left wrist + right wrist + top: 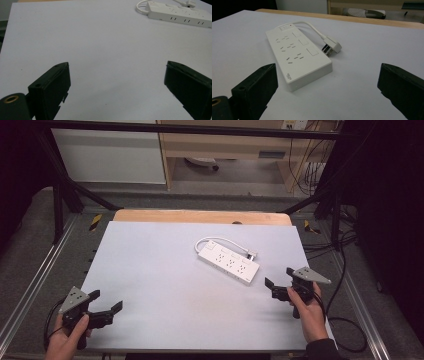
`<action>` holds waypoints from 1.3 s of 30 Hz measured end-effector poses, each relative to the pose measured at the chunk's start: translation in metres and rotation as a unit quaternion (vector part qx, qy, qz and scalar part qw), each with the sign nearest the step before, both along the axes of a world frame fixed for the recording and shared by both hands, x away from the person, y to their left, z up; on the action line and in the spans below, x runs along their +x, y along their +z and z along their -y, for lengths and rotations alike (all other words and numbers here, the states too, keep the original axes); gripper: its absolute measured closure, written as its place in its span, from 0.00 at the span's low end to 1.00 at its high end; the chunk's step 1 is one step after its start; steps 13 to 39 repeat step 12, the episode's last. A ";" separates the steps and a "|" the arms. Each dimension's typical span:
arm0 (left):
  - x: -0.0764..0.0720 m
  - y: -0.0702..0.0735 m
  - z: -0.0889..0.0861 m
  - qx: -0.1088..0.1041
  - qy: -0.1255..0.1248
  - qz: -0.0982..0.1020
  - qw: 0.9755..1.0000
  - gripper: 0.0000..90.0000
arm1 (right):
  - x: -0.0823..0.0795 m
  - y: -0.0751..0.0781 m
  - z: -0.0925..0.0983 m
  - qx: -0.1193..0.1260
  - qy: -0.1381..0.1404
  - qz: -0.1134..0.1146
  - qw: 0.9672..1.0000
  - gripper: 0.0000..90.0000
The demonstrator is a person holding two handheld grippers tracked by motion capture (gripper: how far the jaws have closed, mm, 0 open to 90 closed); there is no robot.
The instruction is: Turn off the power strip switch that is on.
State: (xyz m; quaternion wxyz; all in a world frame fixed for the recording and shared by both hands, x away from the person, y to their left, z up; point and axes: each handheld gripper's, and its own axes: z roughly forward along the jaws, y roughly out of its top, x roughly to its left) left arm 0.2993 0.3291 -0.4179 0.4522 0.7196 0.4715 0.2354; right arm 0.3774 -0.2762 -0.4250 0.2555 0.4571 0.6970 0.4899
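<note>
A white power strip [229, 262] lies flat on the white table sheet [160, 270], right of centre, with its short white cable [220, 240] looped behind it and its plug [251, 255] resting beside it. In the right gripper view the strip [297, 56] is close ahead, its plug [332, 46] to its right. My right gripper [278, 279] is open, just right of the strip's near end, nothing between its jaws. My left gripper [106, 301] is open at the table's front left corner, far from the strip [180, 15].
A wooden table edge [200, 216] runs along the far side of the sheet. Black frame bars [65, 185] and cables [345, 320] stand around the table. A wooden shelf unit [230, 145] is beyond on the floor.
</note>
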 end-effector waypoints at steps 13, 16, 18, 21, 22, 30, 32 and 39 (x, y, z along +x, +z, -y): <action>0.000 0.000 0.001 0.002 -0.002 0.000 1.000 0.08 | 0.003 -0.020 -0.018 -0.037 0.012 -0.046 0.998 0.04; 0.000 0.000 0.001 0.002 -0.002 0.000 1.000 0.08 | 0.003 -0.020 -0.018 -0.037 0.012 -0.046 0.998 0.04; 0.000 0.000 0.001 0.002 -0.002 0.000 1.000 0.08 | 0.003 -0.020 -0.018 -0.037 0.012 -0.046 0.998 0.04; 0.000 0.000 0.001 0.002 -0.002 0.000 1.000 0.08 | 0.003 -0.020 -0.018 -0.037 0.012 -0.046 0.998 0.04; 0.000 0.000 0.001 0.002 -0.002 0.000 1.000 0.08 | 0.003 -0.020 -0.018 -0.037 0.012 -0.046 0.998 0.04; 0.000 0.000 0.001 0.002 -0.002 0.000 1.000 0.08 | 0.003 -0.020 -0.018 -0.037 0.012 -0.046 0.998 0.04; 0.000 0.000 0.001 0.002 -0.002 0.000 1.000 0.08 | 0.003 -0.020 -0.018 -0.037 0.012 -0.046 0.998 0.04; 0.000 0.000 0.001 0.002 -0.002 0.000 1.000 0.08 | 0.003 -0.020 -0.018 -0.037 0.012 -0.046 0.998 0.04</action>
